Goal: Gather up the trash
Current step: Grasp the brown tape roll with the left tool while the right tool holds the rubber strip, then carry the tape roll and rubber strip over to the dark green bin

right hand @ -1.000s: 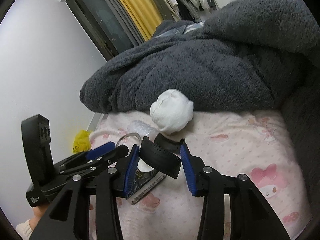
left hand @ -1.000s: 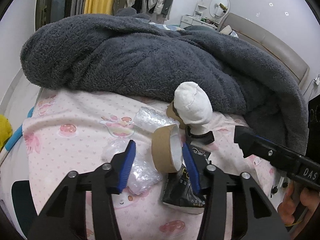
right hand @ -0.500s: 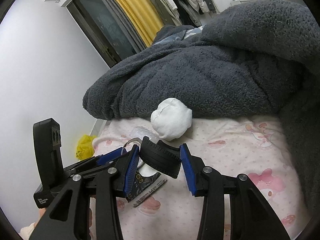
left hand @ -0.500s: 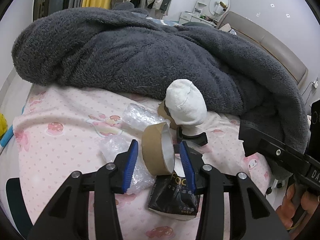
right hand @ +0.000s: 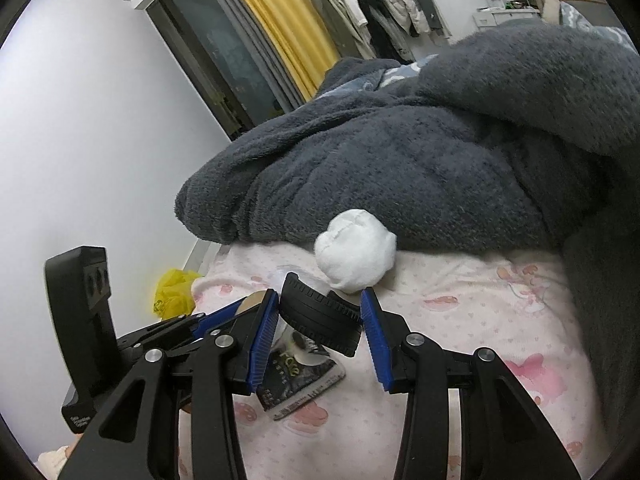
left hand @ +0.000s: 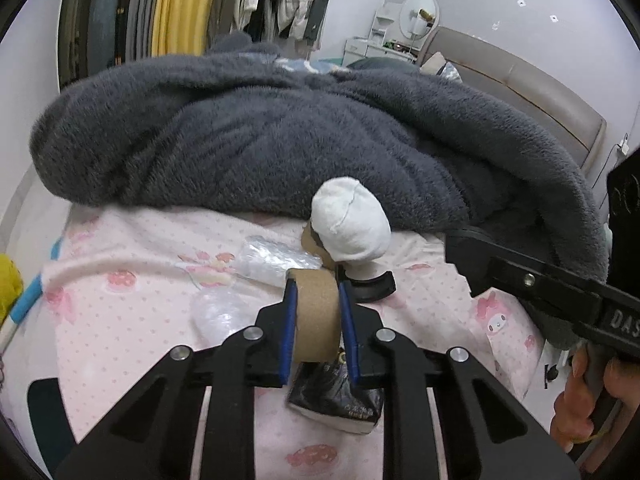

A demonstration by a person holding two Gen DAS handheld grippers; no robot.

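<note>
Both tools clamp trash above a bed [left hand: 132, 312] strewn with litter.

A dark grey blanket [left hand: 280, 132] is heaped across the pink printed bed sheet. A white cloth ball [left hand: 350, 226] rests at the blanket's edge, clear plastic wrap [left hand: 276, 262] beside it, and a black packet [left hand: 334, 394] lies flat under the tools. The left tool [left hand: 316, 328] is closed tight on a brown tape roll [left hand: 314, 316]. The right tool [right hand: 318, 322] is partly closed, pinching a curved black ribbed plastic piece [right hand: 320, 318] between its blue pads.
</note>
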